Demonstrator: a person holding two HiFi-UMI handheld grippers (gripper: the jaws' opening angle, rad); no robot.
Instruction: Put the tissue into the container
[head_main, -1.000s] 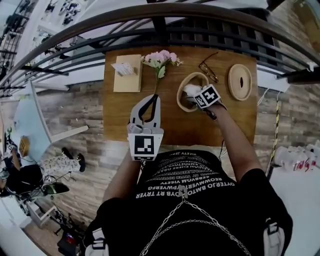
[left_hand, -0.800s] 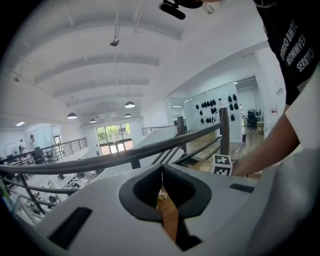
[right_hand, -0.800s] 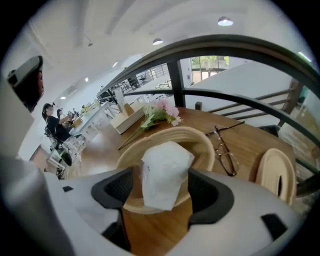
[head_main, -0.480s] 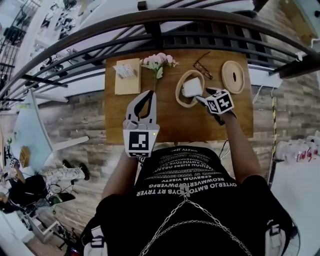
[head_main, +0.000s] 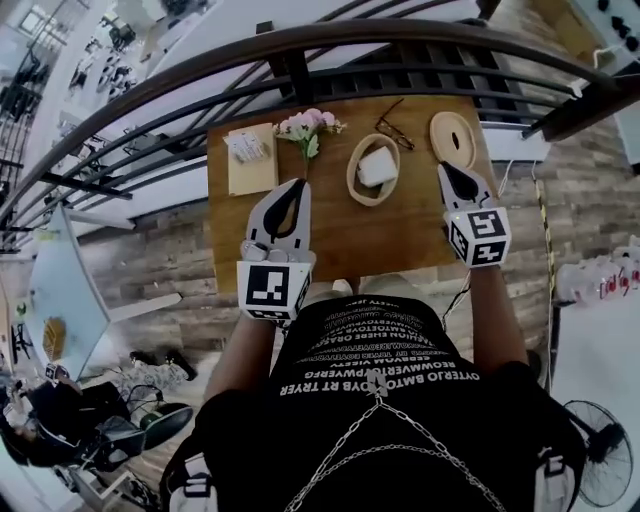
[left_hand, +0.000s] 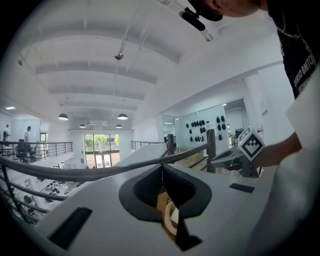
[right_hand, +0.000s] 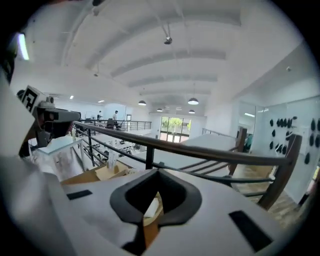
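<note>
The white tissue (head_main: 377, 167) lies inside the oval wooden container (head_main: 354, 178) at the middle of the wooden table (head_main: 400, 235). My right gripper (head_main: 447, 170) hovers to the right of the container, apart from it, near the round lid (head_main: 452, 138). It is shut, tips together, nothing between them (right_hand: 158, 173). My left gripper (head_main: 294, 189) hangs left of the container, below the flowers (head_main: 308, 127), also shut and empty (left_hand: 161, 166). Part of the container's rim (left_hand: 169, 220) shows through its jaw gap.
A wooden block with a white tissue stack (head_main: 250, 156) stands at the table's back left. Glasses (head_main: 390, 127) lie behind the container. A dark metal railing (head_main: 330, 50) runs along the table's far edge. The table's near edge is close to my body.
My right gripper drew back out of the container, to the right and toward me, and its jaws closed empty. The tissue stays in the container. The left gripper barely moved.
</note>
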